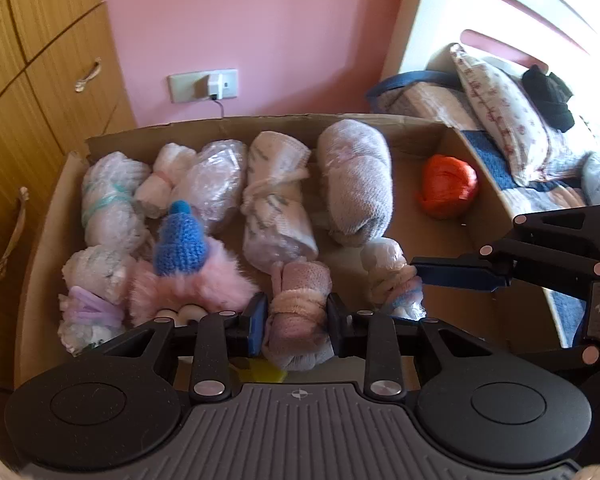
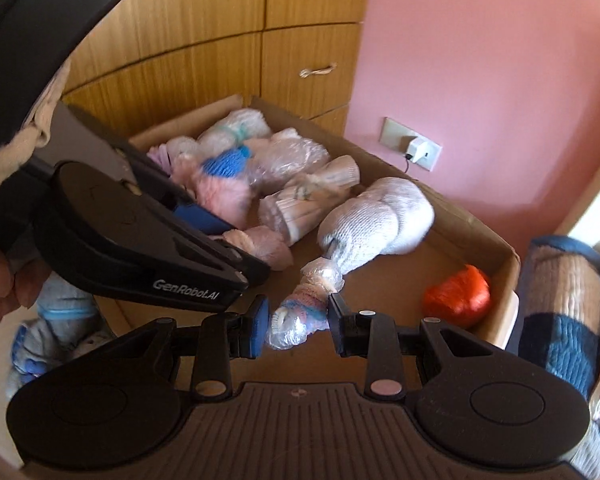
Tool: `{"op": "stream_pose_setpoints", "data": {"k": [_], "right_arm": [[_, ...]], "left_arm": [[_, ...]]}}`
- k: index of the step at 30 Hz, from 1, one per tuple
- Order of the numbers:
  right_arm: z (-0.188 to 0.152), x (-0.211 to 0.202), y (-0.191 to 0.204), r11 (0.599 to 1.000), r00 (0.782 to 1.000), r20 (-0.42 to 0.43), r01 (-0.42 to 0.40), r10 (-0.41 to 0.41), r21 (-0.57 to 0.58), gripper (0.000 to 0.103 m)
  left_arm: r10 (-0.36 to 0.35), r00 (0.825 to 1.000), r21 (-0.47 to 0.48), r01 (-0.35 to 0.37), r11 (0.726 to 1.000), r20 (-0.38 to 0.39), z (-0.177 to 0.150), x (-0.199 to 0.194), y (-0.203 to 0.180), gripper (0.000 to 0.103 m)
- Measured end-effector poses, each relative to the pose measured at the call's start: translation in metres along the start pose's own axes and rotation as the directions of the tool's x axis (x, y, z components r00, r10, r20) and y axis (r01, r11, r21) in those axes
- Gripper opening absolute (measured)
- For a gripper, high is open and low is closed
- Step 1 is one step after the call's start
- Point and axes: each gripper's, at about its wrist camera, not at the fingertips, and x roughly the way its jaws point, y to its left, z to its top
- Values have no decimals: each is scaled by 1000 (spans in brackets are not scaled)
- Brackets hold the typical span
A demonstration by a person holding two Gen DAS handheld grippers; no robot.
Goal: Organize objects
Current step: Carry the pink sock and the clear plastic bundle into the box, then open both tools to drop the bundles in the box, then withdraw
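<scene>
A cardboard box (image 1: 204, 130) holds several rolled, plastic-wrapped cloth bundles. My left gripper (image 1: 297, 322) is shut on a pink rolled bundle (image 1: 300, 300) at the box's near side. My right gripper (image 2: 299, 326) is shut on a pink-and-blue plastic-wrapped bundle (image 2: 300, 312), which also shows in the left wrist view (image 1: 394, 284) beside the right gripper's blue fingertip (image 1: 452, 276). A fluffy pink toy with a blue knitted hat (image 1: 180, 244) lies left of the pink roll. A large grey-white roll (image 1: 356, 180) and an orange ball (image 1: 448, 184) lie further right.
A wooden cabinet (image 1: 40, 80) stands left of the box. A pink wall with a socket and charger (image 1: 216, 85) is behind it. A bed with a patterned pillow (image 1: 508, 112) and quilt is to the right. More bundles (image 2: 56, 320) lie outside the box's left side.
</scene>
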Motion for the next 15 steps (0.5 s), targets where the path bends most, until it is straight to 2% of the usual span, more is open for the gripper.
{"op": "stream_pose_setpoints", "data": {"k": [6, 8, 15], "right_arm": [[-1, 4, 5, 1000, 1000, -10, 0, 0, -11, 31], [-2, 4, 4, 1000, 1000, -12, 2, -2, 3, 32], [2, -12, -1, 1000, 1000, -15, 3, -3, 15, 33]], "left_arm": [[-2, 1000, -23, 2, 1000, 4, 0, -1, 6, 53], [-12, 1000, -38, 12, 999, 3, 2, -3, 8, 71], [-18, 1000, -15, 18, 1000, 22, 3, -18, -3, 74]]}}
